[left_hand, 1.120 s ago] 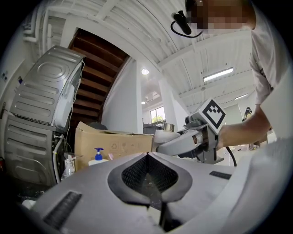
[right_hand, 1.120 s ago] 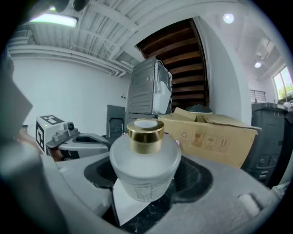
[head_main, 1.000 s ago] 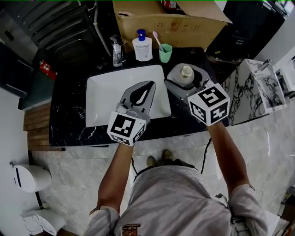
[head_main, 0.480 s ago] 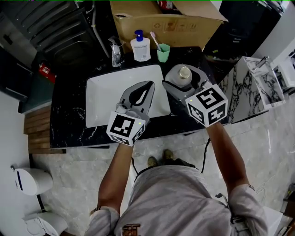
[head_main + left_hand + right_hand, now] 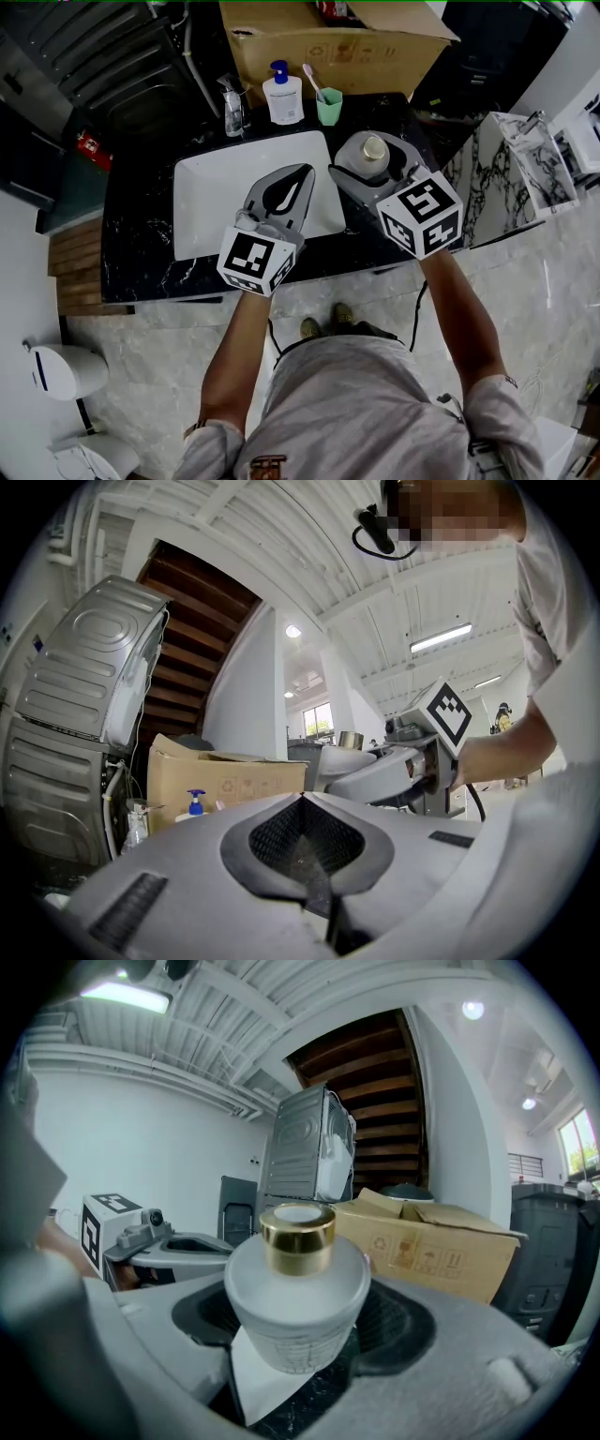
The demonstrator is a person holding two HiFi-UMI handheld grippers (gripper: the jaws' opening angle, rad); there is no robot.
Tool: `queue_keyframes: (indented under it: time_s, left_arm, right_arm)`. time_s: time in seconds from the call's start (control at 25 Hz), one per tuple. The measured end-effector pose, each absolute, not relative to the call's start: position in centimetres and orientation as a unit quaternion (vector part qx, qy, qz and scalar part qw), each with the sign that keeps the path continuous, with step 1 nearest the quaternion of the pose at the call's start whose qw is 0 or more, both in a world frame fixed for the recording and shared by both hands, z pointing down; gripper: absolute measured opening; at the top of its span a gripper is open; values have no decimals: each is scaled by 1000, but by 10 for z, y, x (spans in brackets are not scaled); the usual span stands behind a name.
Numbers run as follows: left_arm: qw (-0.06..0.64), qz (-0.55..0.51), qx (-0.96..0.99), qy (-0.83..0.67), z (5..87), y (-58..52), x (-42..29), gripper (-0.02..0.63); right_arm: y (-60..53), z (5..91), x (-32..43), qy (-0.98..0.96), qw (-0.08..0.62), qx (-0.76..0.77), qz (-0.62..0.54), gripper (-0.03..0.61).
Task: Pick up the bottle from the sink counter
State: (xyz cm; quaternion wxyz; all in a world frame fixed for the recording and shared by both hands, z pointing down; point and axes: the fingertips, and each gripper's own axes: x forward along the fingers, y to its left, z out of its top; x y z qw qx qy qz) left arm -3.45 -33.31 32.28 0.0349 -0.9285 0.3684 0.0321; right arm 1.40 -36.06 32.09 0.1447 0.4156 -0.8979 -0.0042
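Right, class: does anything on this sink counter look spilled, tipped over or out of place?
Nothing stands out: the pump bottle, green cup and gold-capped bottle all stand upright, and the counter shows no spill.

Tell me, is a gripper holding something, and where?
The right gripper clasps the frosted bottle by the sides of its round body, below the gold cap. The left gripper holds nothing.

Floor (image 5: 141, 356): pale marble tiles in front of the black surface (image 5: 141, 253).
Behind surface: cardboard box (image 5: 328, 47), grey metal appliance (image 5: 103, 56).
Left of surface: wooden slats (image 5: 73, 258).
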Motion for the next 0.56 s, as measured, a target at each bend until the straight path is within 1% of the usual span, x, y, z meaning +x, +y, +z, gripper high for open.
queue_keyframes:
  time_s: [0.56]
  left_arm:
    - [34, 33, -929, 366, 322, -335, -31, 0]
  right_arm:
    - [-362, 320, 18, -897, 145, 418, -3, 333]
